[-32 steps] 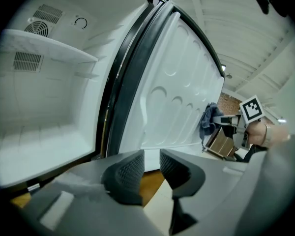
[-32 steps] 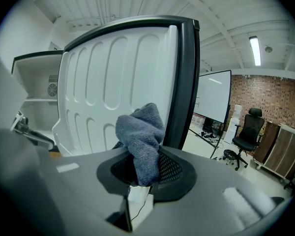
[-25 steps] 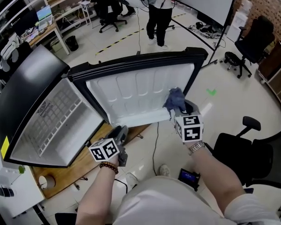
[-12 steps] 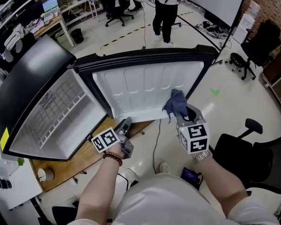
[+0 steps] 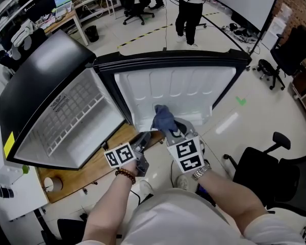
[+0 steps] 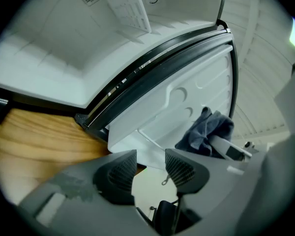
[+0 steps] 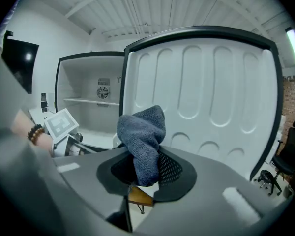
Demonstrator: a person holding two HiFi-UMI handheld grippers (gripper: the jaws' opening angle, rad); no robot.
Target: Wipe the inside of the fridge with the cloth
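The cloth point(image 5: 164, 117) is pinched in the right claw point(image 5: 169, 129), bunched near the door point(image 5: 186, 86) liner. The step is best done by pressing the wad flat and sweeping in overlapping strokes, then moving left into the fridge point(image 5: 66, 119). The left claw point(image 5: 142, 142) is empty, its jaws just opened wide. Only the right claw view shows the pads point(image 7: 171, 168) biting the cloth's lower end.

Bright, even light from ceiling tubes point(image 7: 293, 45) leaves soft shadows. The gripper views bulge and go black at their round edges; the fridge point(image 6: 44, 63) looks washed out in the left one. The head view is sharp.
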